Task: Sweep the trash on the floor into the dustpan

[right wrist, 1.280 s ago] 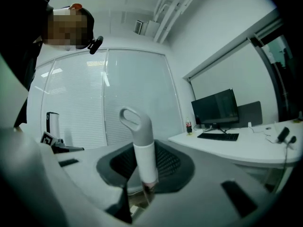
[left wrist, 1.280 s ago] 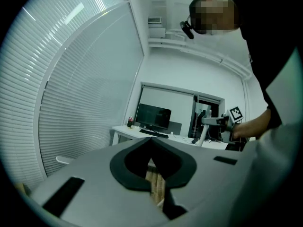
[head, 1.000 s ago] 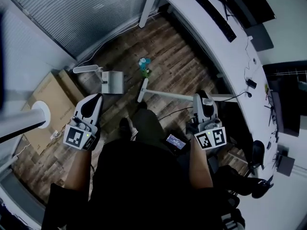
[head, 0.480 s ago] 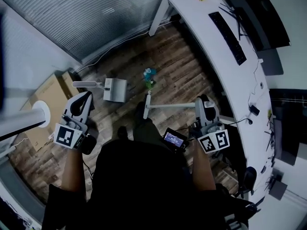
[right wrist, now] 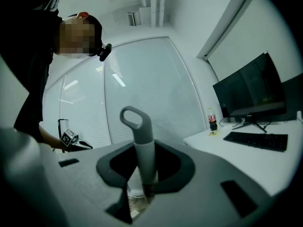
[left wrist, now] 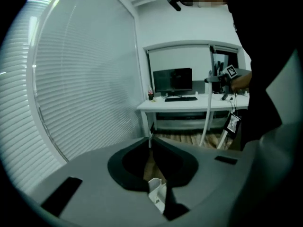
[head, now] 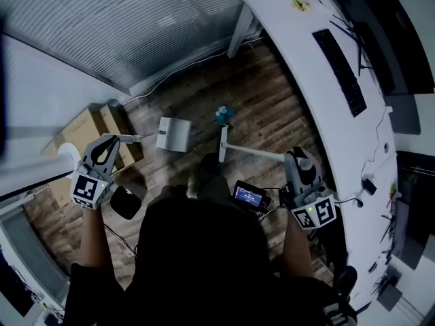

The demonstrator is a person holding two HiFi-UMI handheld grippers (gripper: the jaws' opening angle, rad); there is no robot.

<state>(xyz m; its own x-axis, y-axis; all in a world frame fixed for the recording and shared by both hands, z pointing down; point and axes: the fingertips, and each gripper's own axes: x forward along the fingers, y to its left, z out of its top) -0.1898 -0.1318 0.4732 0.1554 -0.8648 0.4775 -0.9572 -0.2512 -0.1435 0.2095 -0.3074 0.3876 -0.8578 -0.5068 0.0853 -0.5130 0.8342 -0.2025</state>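
A: Head view?
B: The trash [head: 223, 114] lay on the floor [head: 272, 117] just past the head of the broom [head: 253, 153], with the dustpan [head: 173, 134] to its left, all as a second before. Back then the left gripper [head: 109, 142] hung well apart from the dustpan's handle; by this moment it had reached the handle's end.
A: Left gripper view?
B: Jaws opening, barely a slit. A white piece [left wrist: 156, 195] showed low between them; contact unclear.
A: Right gripper view?
B: The right gripper [right wrist: 144, 193] stayed clamped on the broom's grey handle.
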